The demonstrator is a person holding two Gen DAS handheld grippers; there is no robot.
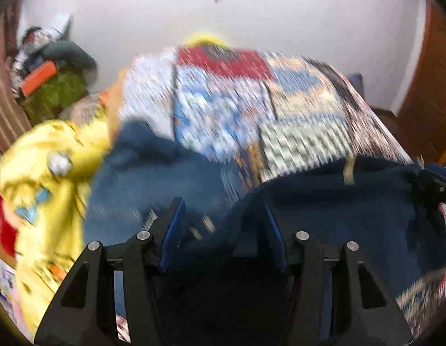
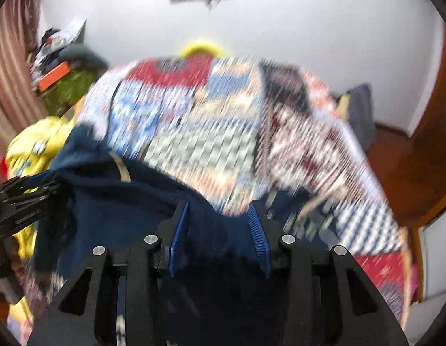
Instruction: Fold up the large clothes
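A dark blue garment (image 1: 323, 201) lies on the near part of a bed with a patchwork cover (image 1: 251, 101); it also shows in the right wrist view (image 2: 113, 210). Both views are motion-blurred. My left gripper (image 1: 224, 216) has its jaws apart with blue cloth bunched between and under them. My right gripper (image 2: 220, 219) also has its jaws apart over the garment's near edge. Each gripper shows in the other's view: the right gripper (image 1: 433, 181), the left gripper (image 2: 24, 199). A pale label strip (image 2: 122, 167) shows at the garment's neck.
A yellow printed garment (image 1: 44, 178) lies at the bed's left; it also shows in the right wrist view (image 2: 32, 150). A cluttered stand with a green cloth (image 1: 55, 89) stands by the curtain. A wooden door (image 2: 424, 158) is at right. A white wall is behind.
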